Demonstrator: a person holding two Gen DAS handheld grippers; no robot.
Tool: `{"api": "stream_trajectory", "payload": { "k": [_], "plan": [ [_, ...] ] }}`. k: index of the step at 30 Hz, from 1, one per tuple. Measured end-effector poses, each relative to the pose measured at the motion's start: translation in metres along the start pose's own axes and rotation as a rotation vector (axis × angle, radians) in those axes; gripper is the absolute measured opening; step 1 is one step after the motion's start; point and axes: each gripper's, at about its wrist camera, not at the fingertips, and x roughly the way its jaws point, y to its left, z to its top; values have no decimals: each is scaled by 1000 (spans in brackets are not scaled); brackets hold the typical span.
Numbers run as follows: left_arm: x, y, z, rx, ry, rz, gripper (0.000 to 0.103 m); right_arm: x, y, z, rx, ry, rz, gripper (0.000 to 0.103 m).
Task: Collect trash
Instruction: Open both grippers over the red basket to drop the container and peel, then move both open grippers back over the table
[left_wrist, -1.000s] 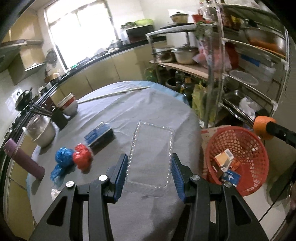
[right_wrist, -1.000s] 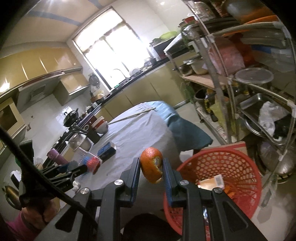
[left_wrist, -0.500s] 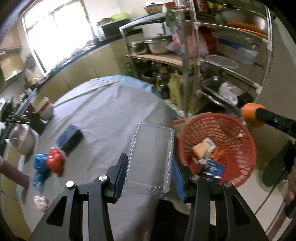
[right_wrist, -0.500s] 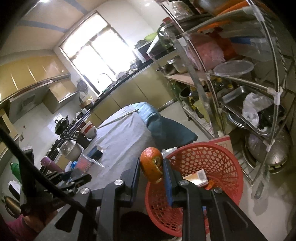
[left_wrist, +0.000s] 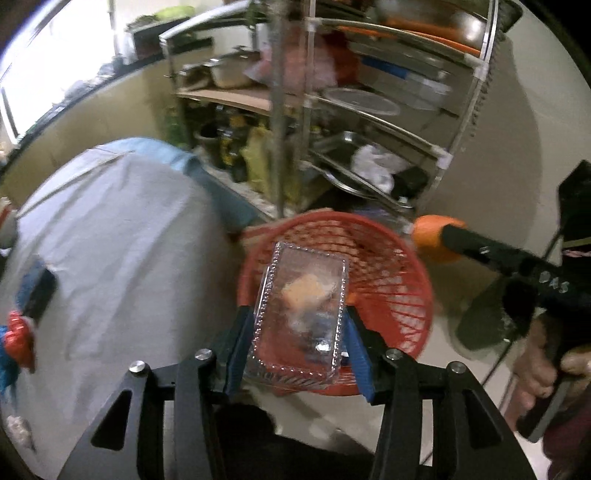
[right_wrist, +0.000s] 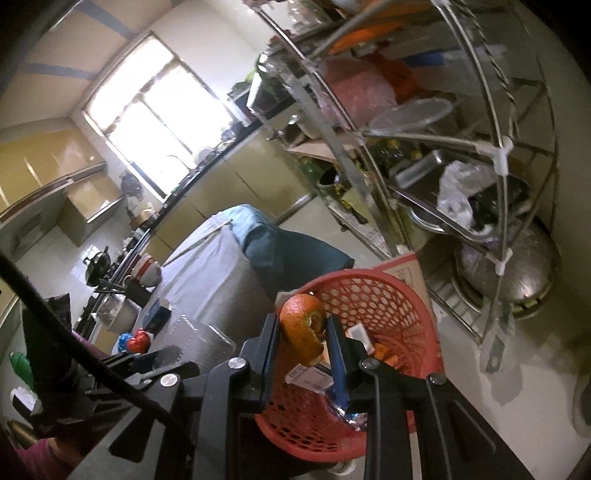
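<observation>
My left gripper (left_wrist: 299, 328) is shut on a clear plastic tray (left_wrist: 301, 310) and holds it over the red mesh basket (left_wrist: 402, 280) on the floor beside the table. My right gripper (right_wrist: 303, 328) is shut on an orange peel (right_wrist: 301, 325) above the same red basket (right_wrist: 391, 314), which holds several wrappers and cartons. The orange peel also shows in the left wrist view (left_wrist: 430, 238) past the basket's far right rim.
The grey-clothed table (left_wrist: 122, 240) stands left of the basket with a blue box (left_wrist: 37, 291) and red and blue wrappers (left_wrist: 16, 341) on it. A metal shelf rack (right_wrist: 443, 155) full of pots stands behind the basket. A cardboard box (right_wrist: 406, 273) sits against the basket.
My left gripper has carried the clear tray off the table to the right, over the basket. My right gripper has moved the orange peel closer over the basket.
</observation>
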Motion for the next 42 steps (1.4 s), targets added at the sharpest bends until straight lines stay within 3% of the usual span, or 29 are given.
{"api": "stream_trajectory", "payload": {
  "k": [2,4,6,10,16,21,28,35,42],
  "plan": [
    [2,-4,2,4,8,-20,52,2,-4,0,22,20,-2,31],
    [0,-3,0,3,2,-23,62,2,-8,0,56,32,6,39],
    [-5,3,-2,-7,-14,-8,62,-1,-11,1,78,24,32,71],
    [-15,23,-8,-42,-24,40,62,-12,-7,2,80,-44,52,71],
    [-35,58,-37,-91,-19,175,63,-6,11,2,41,-29,65,71],
    [-61,92,-80,-173,-16,293,63,6,38,-6,-15,11,100,71],
    [-116,166,-157,-396,-16,481,64,29,96,-18,-144,72,146,71],
    [-167,215,-216,-531,-52,679,69,47,159,-34,-250,140,170,71],
    [-199,248,-245,-647,-116,731,69,48,212,-50,-347,196,183,71]
  ]
}}
